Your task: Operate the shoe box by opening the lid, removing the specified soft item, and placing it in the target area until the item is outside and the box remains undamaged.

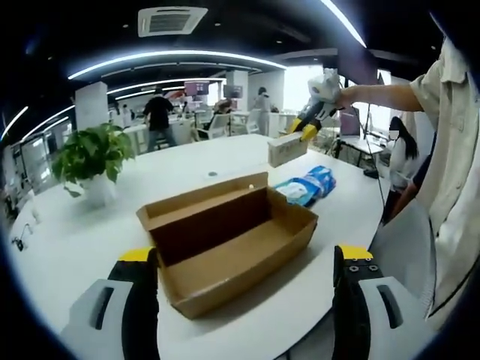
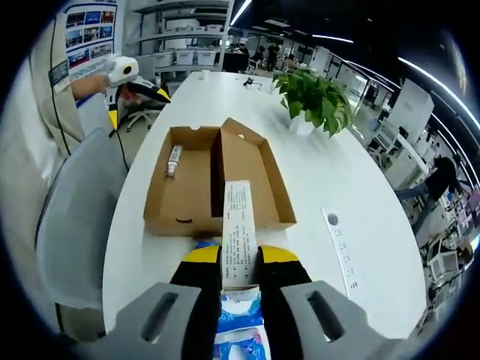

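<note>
An open brown shoe box [image 1: 225, 244] stands on the white table [image 1: 75, 240], its lid [image 1: 202, 196] folded back. My left gripper [image 1: 246, 253] hangs open just in front of it, jaws wide apart. Beyond the box, my right gripper [image 1: 302, 129] holds a pale printed flat pack [image 1: 287, 148] above the table. A blue and white soft pack [image 1: 307, 185] lies beside the box. In the right gripper view the right gripper [image 2: 240, 255] is shut on the printed pack [image 2: 238, 225], over the blue pack [image 2: 238, 330]. The box [image 2: 191, 195] holds a small tube-like item [image 2: 173, 161].
A potted plant [image 1: 94, 154] stands on the table's far side, also seen as the plant [image 2: 315, 97]. A grey chair [image 2: 71, 217] sits at the table edge next to the person's sleeve [image 1: 442, 172]. People and desks fill the background. A printed strip [image 2: 341, 247] lies on the table.
</note>
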A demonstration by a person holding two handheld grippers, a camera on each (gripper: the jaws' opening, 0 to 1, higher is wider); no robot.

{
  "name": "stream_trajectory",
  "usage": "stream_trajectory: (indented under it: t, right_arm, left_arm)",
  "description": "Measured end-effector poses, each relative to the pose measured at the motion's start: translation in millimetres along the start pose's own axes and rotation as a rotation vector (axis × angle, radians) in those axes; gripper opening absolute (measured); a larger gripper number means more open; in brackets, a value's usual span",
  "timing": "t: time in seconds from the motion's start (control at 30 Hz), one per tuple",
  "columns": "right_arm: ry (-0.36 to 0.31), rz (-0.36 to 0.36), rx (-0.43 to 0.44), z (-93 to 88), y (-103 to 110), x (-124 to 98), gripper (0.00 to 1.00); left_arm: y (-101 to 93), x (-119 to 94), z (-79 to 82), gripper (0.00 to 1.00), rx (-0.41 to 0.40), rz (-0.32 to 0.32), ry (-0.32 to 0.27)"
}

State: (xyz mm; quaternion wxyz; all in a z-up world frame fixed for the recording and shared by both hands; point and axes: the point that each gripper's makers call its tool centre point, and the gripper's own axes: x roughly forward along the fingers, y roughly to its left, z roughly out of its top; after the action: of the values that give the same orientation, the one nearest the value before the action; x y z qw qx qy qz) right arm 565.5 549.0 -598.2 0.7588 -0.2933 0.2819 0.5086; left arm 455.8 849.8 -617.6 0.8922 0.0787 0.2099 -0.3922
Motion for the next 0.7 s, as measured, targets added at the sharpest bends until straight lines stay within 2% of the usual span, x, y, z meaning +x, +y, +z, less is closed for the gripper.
stream_trajectory:
  t: [0.23, 0.47, 0.7]
  right_arm:
    - [0.046, -0.015, 0.013, -30.5, -17.1, -7.3, 0.15]
    - [0.081, -0.033, 0.040, -59.4, -33.3, -12.4, 0.15]
    - [0.118, -0.041, 0.054, -87.6, -44.3, -14.7, 0.15]
  left_arm:
    - [-0.5, -4.0, 7.2, 1.00, -0.015, 0.006, -0.041]
    - [0.0, -2.8, -1.6, 1.00, -0.027, 0.012, -0.011]
    - [3.6, -2.5, -2.5, 1.00, -0.025, 0.023, 0.002]
